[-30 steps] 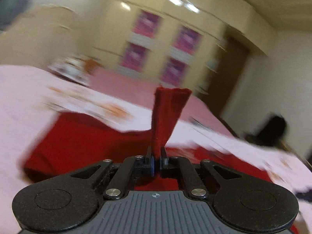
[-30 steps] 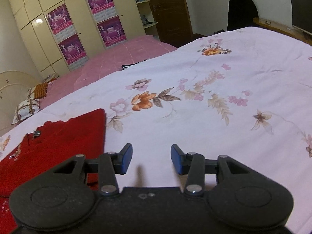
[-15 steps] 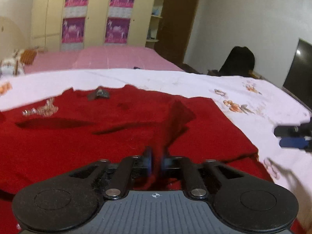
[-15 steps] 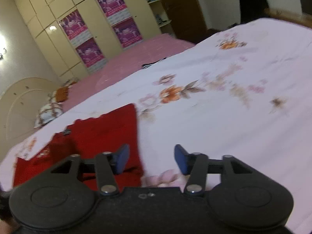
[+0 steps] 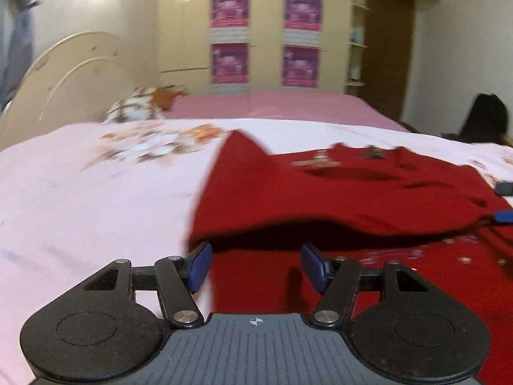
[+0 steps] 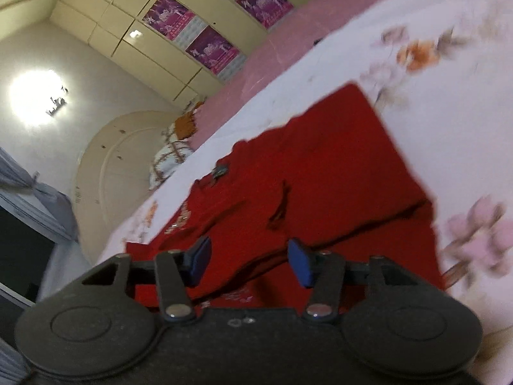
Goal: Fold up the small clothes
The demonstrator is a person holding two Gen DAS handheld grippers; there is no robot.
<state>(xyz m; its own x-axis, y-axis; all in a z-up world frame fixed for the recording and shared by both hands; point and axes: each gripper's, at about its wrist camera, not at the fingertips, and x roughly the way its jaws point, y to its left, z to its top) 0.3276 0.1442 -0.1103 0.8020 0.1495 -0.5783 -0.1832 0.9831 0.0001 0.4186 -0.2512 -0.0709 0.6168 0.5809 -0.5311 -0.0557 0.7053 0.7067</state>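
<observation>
A red garment (image 5: 336,199) lies spread on the pale floral bedsheet (image 5: 96,199), with a folded-over layer on top of a lower layer. My left gripper (image 5: 256,268) is open and empty, just in front of the fold's near left edge. My right gripper (image 6: 247,263) is open and empty, tilted, above the garment (image 6: 304,186) near its lower edge. The right gripper's blue fingertips (image 5: 503,216) show at the far right of the left wrist view.
A cream headboard (image 5: 64,73) and patterned pillows (image 5: 134,110) stand at the bed's far left. A pink bedspread (image 5: 272,106) lies beyond, with cream wardrobes and purple posters (image 5: 229,35) behind. A brown door (image 5: 388,48) and a dark chair (image 5: 484,118) are at the right.
My left gripper has let go of the red sleeve and opened; the sleeve now lies on the garment. My right gripper has swung left over the garment and tilted.
</observation>
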